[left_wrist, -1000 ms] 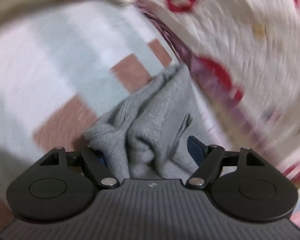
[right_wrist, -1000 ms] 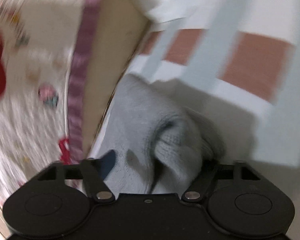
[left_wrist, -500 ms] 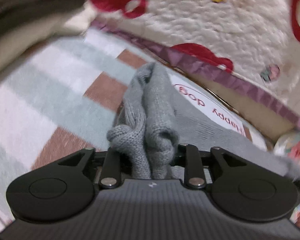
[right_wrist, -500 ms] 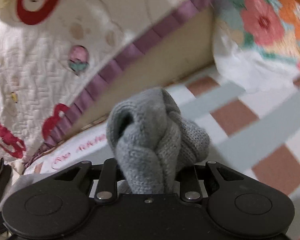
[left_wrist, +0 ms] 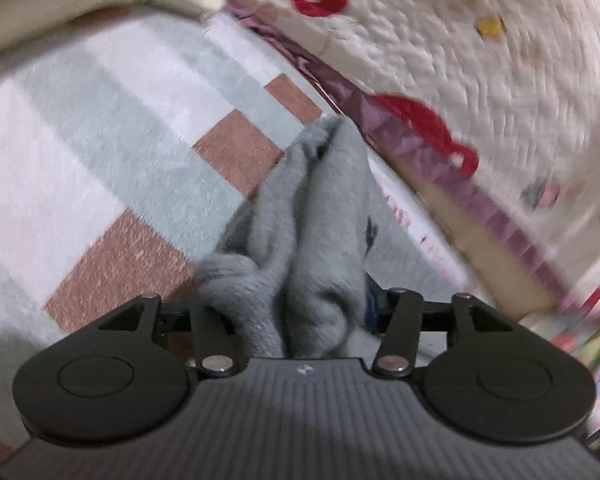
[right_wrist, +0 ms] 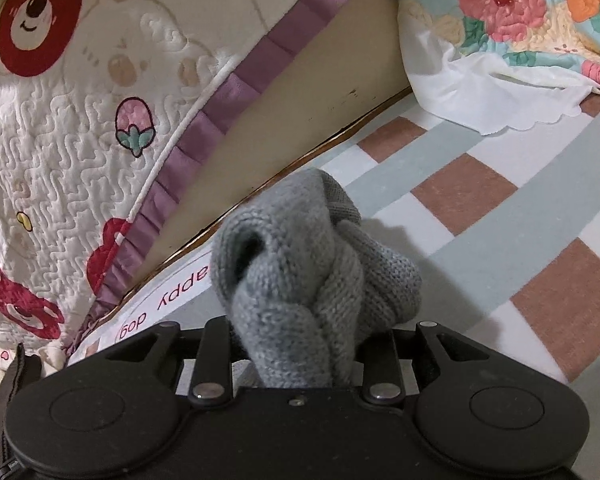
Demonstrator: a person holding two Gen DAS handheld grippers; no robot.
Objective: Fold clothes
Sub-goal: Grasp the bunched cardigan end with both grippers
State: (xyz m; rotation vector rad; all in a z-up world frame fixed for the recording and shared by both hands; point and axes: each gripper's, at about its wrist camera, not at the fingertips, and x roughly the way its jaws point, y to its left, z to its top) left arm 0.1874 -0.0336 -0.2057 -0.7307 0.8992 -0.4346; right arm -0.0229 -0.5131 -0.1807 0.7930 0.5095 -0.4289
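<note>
Left gripper (left_wrist: 296, 312) tilted down w/ jaws opening around bunched grey knitted garment (left_wrist: 320, 216), right gripper (right_wrist: 300, 344) angled down, jaws opening, garment (right_wrist: 300, 264) between them

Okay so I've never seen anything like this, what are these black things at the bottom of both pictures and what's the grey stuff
Each picture comes from a camera on a hand-held two-finger gripper, one per hand; the black parts are the tool itself. The left gripper has the grey knitted garment bunched between its jaws, which are opening. The right gripper is shut on another bunch of that grey knit, though its jaws are easing open. Underneath lies a checked blanket. Behind are a bear-print quilt and a flowered pillow.
</note>
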